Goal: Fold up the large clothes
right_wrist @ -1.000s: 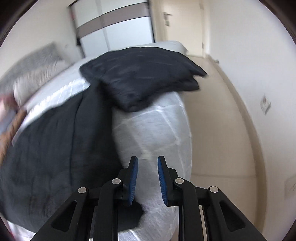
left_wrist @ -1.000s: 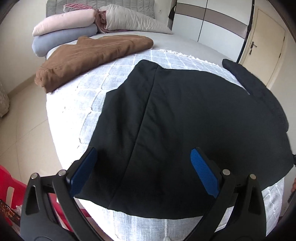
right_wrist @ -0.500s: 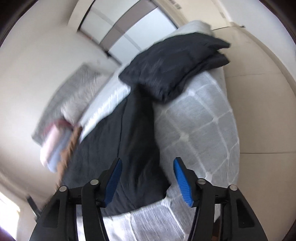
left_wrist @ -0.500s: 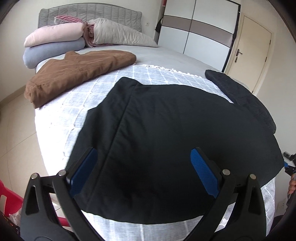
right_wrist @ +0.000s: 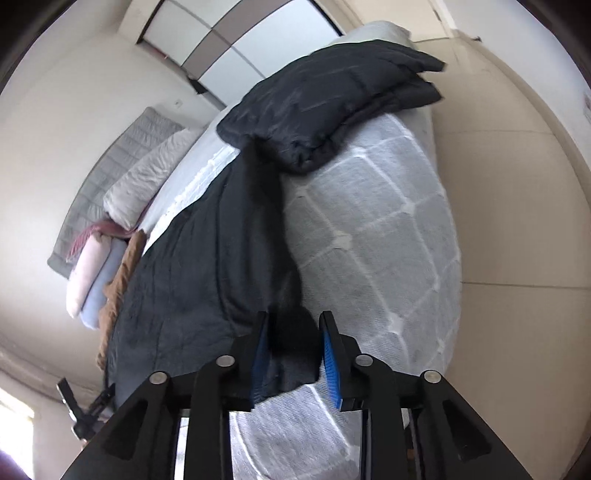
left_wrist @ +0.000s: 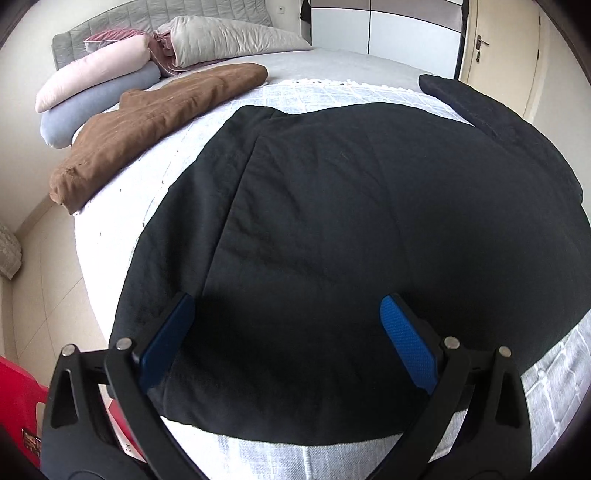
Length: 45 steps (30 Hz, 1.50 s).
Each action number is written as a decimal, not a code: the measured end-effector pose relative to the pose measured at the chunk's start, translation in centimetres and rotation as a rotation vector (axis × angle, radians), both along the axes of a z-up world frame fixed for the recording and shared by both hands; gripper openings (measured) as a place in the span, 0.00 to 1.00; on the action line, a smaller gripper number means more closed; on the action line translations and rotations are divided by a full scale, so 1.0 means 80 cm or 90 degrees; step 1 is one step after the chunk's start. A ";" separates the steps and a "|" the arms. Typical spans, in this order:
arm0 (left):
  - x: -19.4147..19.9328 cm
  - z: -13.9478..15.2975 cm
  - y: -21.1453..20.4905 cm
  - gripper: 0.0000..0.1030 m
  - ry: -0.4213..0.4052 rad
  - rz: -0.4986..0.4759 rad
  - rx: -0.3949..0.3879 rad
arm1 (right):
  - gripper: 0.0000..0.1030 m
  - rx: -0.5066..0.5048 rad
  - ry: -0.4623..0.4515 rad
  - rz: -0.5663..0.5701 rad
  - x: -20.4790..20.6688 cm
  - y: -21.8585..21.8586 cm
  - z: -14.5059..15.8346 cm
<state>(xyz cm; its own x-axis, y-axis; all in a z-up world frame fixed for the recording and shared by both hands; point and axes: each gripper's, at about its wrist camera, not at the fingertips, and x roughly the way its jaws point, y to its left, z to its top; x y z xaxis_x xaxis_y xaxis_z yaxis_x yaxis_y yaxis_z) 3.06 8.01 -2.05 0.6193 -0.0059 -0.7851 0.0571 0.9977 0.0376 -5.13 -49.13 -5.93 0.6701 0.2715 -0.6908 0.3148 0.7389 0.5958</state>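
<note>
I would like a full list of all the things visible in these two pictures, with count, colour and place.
black garment: one, black, spread flat on the bed's near end
folded dark quilt: one, black, bed's right edge
brown garment: one, brown, left side of the bed
bed cover: one, white-grey checked, under the clothes
pillows: two rolled, pink on blue, at the headboard
grey bedding: one, beside the pillows
wardrobe: one, white and grey, far wall
door: one, cream
left tool: open, above the black garment
right tool: closing, garment corner between its fingers
</note>
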 end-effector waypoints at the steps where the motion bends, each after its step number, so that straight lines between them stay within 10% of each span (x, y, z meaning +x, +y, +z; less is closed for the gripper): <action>1: -0.001 0.002 0.000 0.98 0.000 -0.001 0.001 | 0.27 -0.007 0.005 -0.010 -0.003 -0.004 0.000; 8: -0.023 0.031 -0.009 0.98 -0.006 -0.003 -0.032 | 0.33 -0.155 0.009 -0.085 -0.037 0.003 0.041; 12: -0.045 0.054 -0.032 0.98 -0.014 -0.010 -0.042 | 0.58 -0.246 -0.036 -0.039 -0.043 0.065 0.076; 21: -0.078 0.062 -0.073 0.98 0.024 -0.032 -0.068 | 0.77 -0.280 -0.064 0.114 -0.023 0.207 0.098; 38: -0.125 0.056 -0.135 0.98 0.029 0.000 -0.003 | 0.82 -0.442 0.006 0.164 -0.030 0.352 0.079; 45: -0.129 0.047 -0.152 0.98 0.048 -0.011 0.014 | 0.82 -0.391 0.046 0.161 -0.027 0.348 0.070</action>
